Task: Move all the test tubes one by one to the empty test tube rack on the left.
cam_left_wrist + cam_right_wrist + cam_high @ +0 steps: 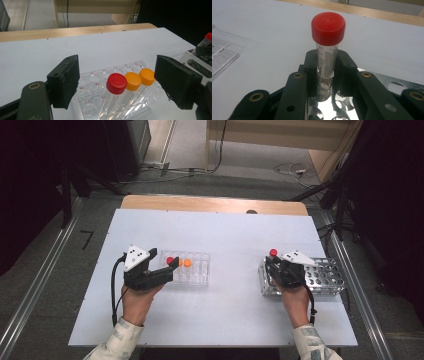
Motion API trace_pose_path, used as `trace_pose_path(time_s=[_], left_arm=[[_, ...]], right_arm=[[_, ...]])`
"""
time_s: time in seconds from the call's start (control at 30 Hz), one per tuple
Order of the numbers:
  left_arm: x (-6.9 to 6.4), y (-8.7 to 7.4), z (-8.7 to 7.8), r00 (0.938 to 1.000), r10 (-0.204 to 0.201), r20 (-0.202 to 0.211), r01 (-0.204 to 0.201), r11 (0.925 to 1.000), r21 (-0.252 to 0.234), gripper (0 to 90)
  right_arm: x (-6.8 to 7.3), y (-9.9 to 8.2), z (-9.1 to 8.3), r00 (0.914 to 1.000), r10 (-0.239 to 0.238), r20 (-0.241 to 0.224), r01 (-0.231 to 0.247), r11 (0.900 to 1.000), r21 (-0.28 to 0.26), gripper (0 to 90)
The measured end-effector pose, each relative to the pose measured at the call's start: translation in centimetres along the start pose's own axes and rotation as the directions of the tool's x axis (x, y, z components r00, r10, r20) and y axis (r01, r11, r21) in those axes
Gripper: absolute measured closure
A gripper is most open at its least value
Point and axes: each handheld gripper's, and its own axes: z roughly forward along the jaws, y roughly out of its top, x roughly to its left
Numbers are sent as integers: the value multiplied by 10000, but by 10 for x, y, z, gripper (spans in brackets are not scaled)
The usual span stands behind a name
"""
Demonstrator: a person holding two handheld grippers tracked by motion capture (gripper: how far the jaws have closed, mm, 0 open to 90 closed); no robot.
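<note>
**Tube upright in your right fingers, over the metal rack**

Your right gripper (325,68) has its fingers (310,72) closed on the clear body of the red-capped tube (327,32), pads on either side below the cap. The tube stands upright, its long axis running straight down toward the holes of the metal rack (327,275) at the right of the worktop (225,235); its lower end sits at or just in a hole near the rack's left edge, though I cannot tell how deep. The next move looks to run along that axis, so keep it vertical. Your left gripper (116,83) is well apart, fingers wide and holding nothing, with the clear rack (100,105) and its three capped tubes, one red (116,83) and two orange (140,78), between them.
</note>
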Motion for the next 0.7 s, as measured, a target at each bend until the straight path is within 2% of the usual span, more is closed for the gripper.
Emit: trace_pose_path(time_s=[0.2, 0.47, 0.6, 0.7], left_arm=[[-1, 0, 1, 9999, 106, 14, -106, 9999, 0, 206], [-3, 2, -2, 9999, 116, 1, -116, 9998, -144, 206], [-4, 2, -2, 9999, 115, 36, -115, 9998, -156, 206], [-6, 3, -3, 9999, 143, 96, -141, 9998, -158, 206]], right_arm=[[1, 5, -7, 9999, -147, 86, 150, 9992, -373, 713], [4, 23, -38, 9995, -291, 158, 308, 9920, -1228, 714], [8, 31, -53, 9990, -449, 6, 443, 9847, -1684, 715], [14, 32, -58, 9978, -576, -314, 514, 9837, -1720, 715]])
